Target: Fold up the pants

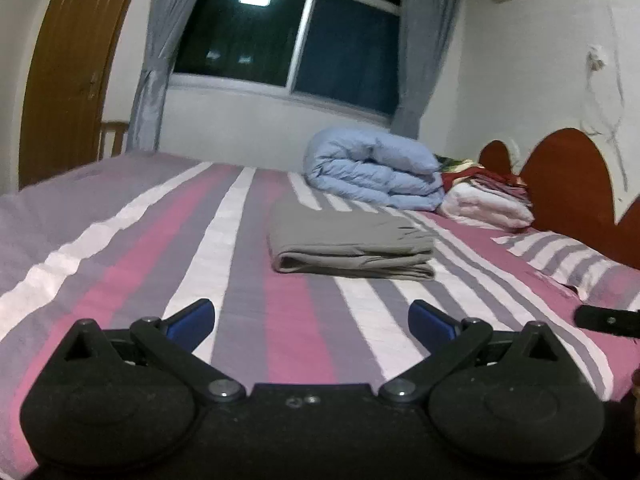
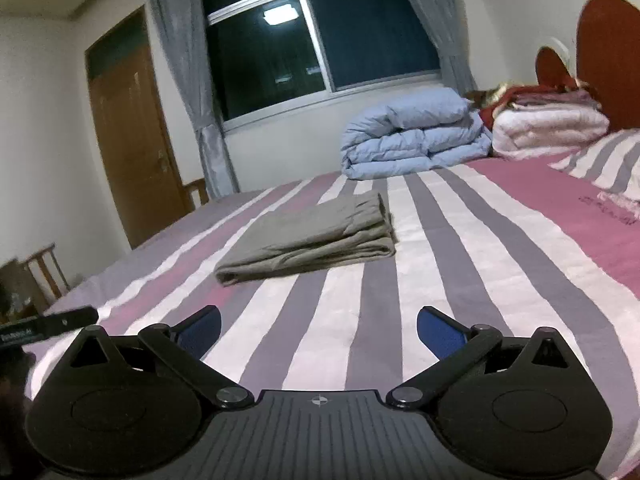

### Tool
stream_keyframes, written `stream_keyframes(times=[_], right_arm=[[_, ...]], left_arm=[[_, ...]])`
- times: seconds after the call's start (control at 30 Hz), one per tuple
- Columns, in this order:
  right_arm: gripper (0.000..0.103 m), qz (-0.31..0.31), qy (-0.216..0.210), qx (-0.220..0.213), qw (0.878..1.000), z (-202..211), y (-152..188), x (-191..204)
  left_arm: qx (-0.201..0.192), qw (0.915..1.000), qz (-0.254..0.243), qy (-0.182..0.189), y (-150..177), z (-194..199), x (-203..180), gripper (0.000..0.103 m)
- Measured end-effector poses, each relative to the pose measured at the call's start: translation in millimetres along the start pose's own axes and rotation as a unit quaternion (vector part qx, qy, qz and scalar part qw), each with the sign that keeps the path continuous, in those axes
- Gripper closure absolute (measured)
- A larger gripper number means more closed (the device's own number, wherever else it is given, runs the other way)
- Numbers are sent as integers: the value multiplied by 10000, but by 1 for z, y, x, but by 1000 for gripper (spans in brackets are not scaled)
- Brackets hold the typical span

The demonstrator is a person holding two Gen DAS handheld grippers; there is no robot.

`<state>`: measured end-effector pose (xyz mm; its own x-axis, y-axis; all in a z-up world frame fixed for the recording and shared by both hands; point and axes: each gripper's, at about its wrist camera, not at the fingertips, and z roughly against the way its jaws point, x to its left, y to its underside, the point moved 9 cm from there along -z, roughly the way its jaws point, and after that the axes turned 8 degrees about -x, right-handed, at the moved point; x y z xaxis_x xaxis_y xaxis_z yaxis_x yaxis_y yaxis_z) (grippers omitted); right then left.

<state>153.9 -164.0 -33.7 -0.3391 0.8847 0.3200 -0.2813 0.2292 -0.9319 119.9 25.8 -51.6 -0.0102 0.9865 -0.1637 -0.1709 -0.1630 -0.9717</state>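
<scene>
Both grippers sit right up close at the bottom of their views, and both are empty. Left gripper (image 1: pixel 311 320) has its blue-padded fingers (image 1: pixel 194 316) spread wide with nothing but striped bedsheet (image 1: pixel 120 260) showing between them, and same deal with the right gripper (image 2: pixel 319 328), jaws well apart over the sheet, nothing held. In the left view you can see a black bit of the other gripper poking in at the right edge, and the right view gets the same thing at its left edge, so they're side by side. Further out, the pants (image 1: pixel 352 246) are lying on the bed in a neat grey folded stack, flat on the pink, grey and white stripes, well clear of both grippers. In the right view the pants (image 2: pixel 316 236) sit a bit left of centre. Behind them there's a rolled-up light blue duvet (image 1: pixel 376 170) near the far edge of the bed, with a pile of white and red bedding (image 1: pixel 488 200) just beside it against the reddish-brown headboard (image 1: pixel 568 184). A striped pillow (image 1: pixel 560 260) is off to the right. Back wall has a dark window (image 1: pixel 296 36) with grey curtains (image 1: pixel 156 60), and a wooden door (image 1: pixel 68 68) on the left.
</scene>
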Motion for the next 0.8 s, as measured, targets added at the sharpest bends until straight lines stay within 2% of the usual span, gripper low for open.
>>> stream_keyframes(times=[0.17, 0.37, 0.53, 0.7, 0.8], right_arm=[[0, 196, 146, -34, 9997, 6, 4, 14], [0, 713, 464, -96, 9963, 24, 12, 32], [0, 777, 445, -424, 9951, 38, 9, 37], [0, 733, 412, -386, 9957, 33, 12, 36], [0, 846, 406, -279, 9952, 27, 16, 39]], left_arm=[[-4, 9998, -146, 99, -2, 18, -21, 6], [84, 9997, -230, 3, 2, 38, -37, 6], [-95, 9986, -514, -15, 2, 47, -46, 6], [-211, 9980, -595, 14, 7, 46, -40, 6], [-139, 9992, -368, 25, 11, 40, -34, 6]])
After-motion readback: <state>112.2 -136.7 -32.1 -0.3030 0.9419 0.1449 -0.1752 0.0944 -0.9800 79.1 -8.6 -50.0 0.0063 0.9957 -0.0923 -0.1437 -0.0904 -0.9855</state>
